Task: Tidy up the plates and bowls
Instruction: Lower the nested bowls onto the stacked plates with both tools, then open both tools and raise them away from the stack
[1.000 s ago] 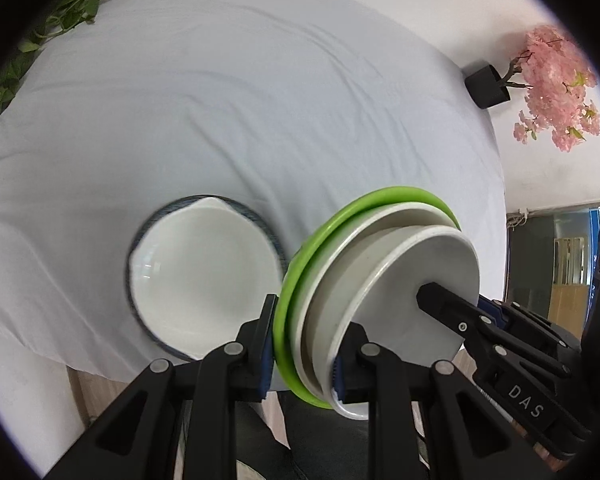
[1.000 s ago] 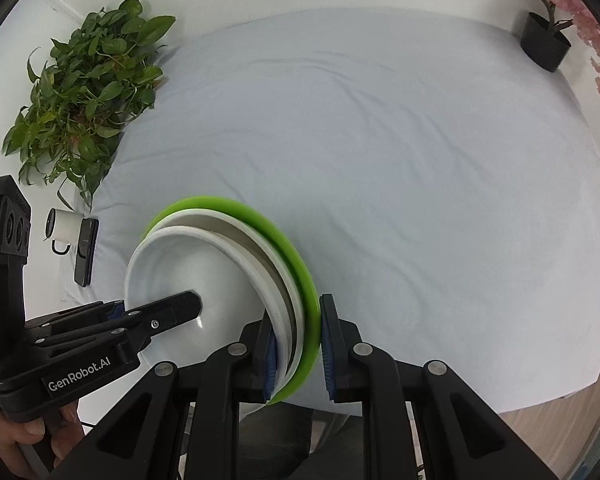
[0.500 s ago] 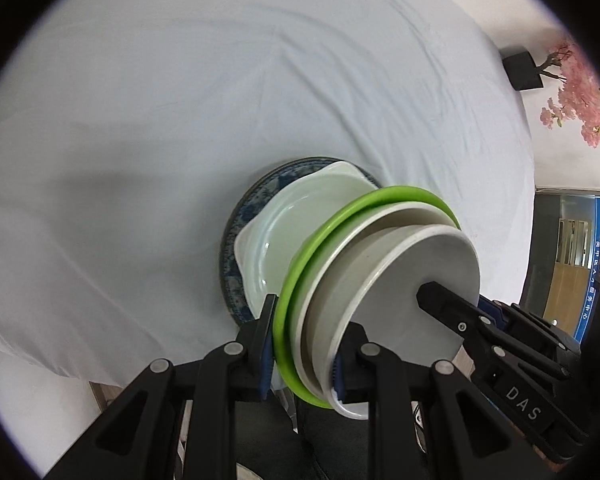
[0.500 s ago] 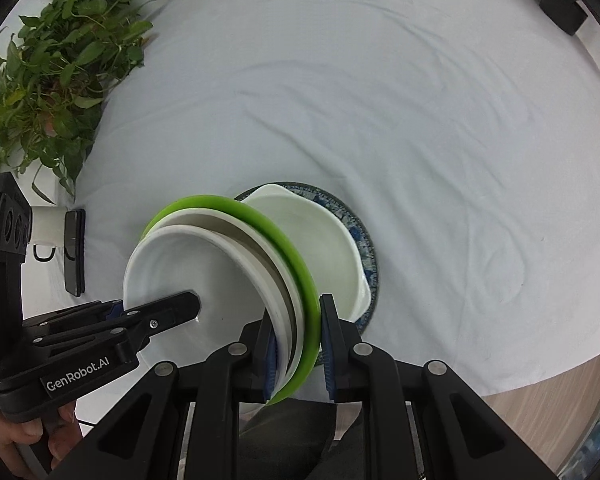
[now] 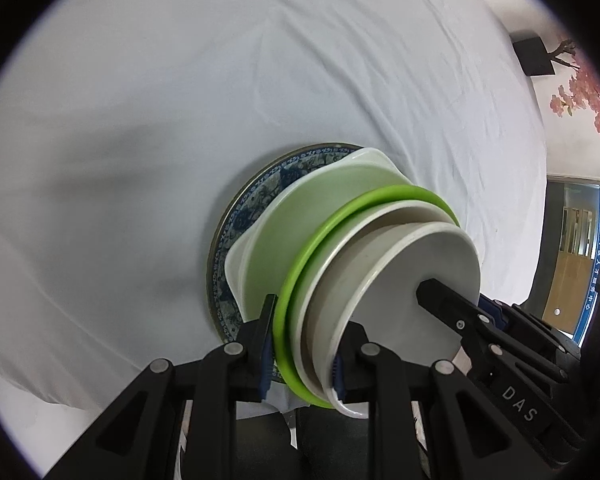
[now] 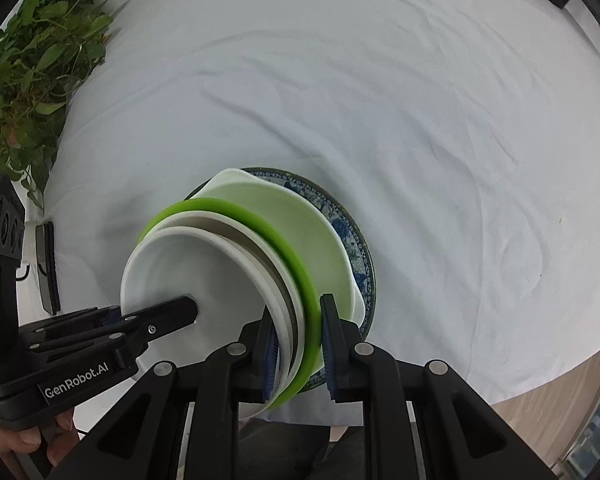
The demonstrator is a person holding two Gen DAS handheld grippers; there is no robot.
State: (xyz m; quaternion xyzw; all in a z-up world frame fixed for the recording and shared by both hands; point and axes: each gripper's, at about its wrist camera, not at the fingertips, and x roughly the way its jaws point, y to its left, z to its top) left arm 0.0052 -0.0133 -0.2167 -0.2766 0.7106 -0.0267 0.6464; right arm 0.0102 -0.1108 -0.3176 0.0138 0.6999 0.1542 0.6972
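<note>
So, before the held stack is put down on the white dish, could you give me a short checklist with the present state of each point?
1. Left tongs grip the stack's rim: ok.
2. Right tongs grip the opposite rim: ok.
3. Green plate, beige plate and white bowl nested together: ok.
4. White dish sits on the blue patterned plate, inside bare: ok.
5. Stack centred over the dish: cannot tell.
6. Stack already touching the dish: cannot tell.

Both wrist views look steeply down, close; sharing the stacked dishes (image 5: 380, 264).
</note>
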